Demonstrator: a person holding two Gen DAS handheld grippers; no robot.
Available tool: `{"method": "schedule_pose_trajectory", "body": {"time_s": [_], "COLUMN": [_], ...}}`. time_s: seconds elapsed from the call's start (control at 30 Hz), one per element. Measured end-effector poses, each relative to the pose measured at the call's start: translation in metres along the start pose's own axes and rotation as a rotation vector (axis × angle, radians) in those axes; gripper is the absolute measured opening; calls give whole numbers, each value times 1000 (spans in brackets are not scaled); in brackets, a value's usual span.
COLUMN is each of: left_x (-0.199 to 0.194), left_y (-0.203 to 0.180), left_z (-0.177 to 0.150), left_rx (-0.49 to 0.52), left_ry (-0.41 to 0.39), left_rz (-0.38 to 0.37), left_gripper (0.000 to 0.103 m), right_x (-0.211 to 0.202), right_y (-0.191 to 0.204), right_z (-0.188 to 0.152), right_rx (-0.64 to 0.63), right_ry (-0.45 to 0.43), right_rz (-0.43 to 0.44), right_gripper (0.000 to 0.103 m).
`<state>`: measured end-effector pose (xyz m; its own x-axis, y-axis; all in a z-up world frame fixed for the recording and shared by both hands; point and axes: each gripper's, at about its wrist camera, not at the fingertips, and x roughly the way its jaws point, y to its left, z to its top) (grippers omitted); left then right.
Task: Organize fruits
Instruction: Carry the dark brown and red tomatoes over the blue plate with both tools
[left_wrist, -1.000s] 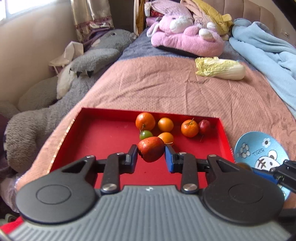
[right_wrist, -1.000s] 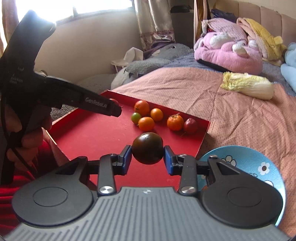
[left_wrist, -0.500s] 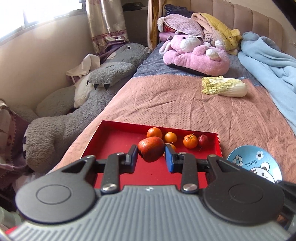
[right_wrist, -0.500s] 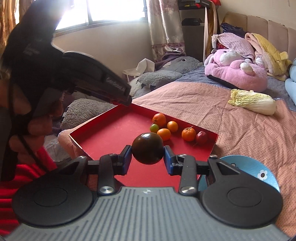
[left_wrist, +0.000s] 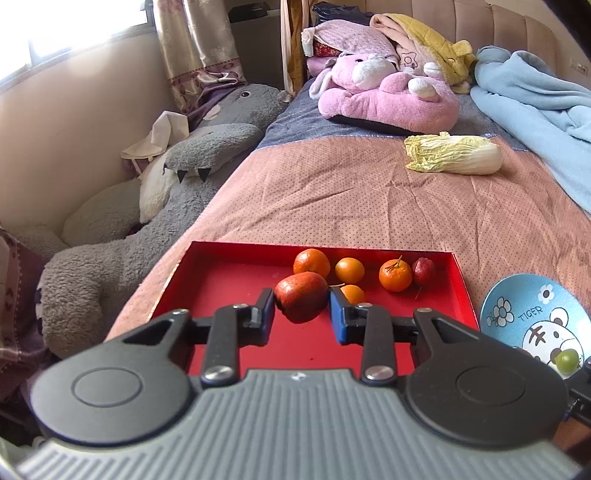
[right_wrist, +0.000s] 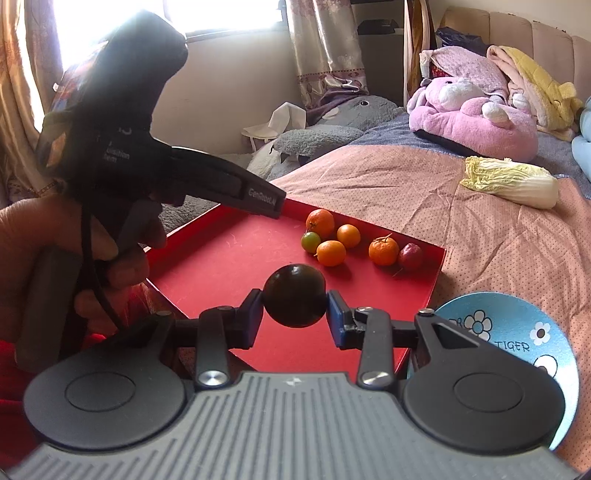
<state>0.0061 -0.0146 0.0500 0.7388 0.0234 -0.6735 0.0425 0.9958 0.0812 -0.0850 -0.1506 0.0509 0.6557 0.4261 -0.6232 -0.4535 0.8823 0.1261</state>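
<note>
We carry a red fruit (left_wrist: 301, 296) clenched in the left gripper (left_wrist: 301, 312) and a dark fruit (right_wrist: 294, 301) clenched in the right gripper (right_wrist: 294, 317), both above the near part of the red tray (left_wrist: 221, 273). The other fruits (right_wrist: 330, 253) cluster at its far edge. We should lower each just beside that cluster, touch down, then release, or they may roll

My right tongs (right_wrist: 294, 314) are clamped on a dark round fruit (right_wrist: 294, 301) above the red tray (right_wrist: 229, 258). Oranges (right_wrist: 320, 222) and a green one (right_wrist: 310, 241) sit at the tray's far side, blue plate (right_wrist: 517, 332) just right, left tongs (right_wrist: 221, 184) hovering over the tray's left corner.
</note>
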Motion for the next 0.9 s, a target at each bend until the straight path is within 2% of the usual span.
{"method": "schedule_pose_trajectory", "body": {"time_s": [0.23, 0.57, 0.9], "left_x": [17, 14, 19], "left_y": [-6, -5, -21], "left_z": [-11, -17, -19], "left_rx": [32, 32, 103], "left_ry": [12, -7, -33], "left_rz": [-35, -76, -112], "left_gripper": [35, 35, 35], "right_x": [13, 19, 16], "right_y": [-14, -29, -55], "right_z": [2, -5, -11], "right_rx": [27, 73, 103], "right_ry": [27, 36, 27], "right_rz": [-10, -2, -35], "right_gripper": [43, 43, 43]}}
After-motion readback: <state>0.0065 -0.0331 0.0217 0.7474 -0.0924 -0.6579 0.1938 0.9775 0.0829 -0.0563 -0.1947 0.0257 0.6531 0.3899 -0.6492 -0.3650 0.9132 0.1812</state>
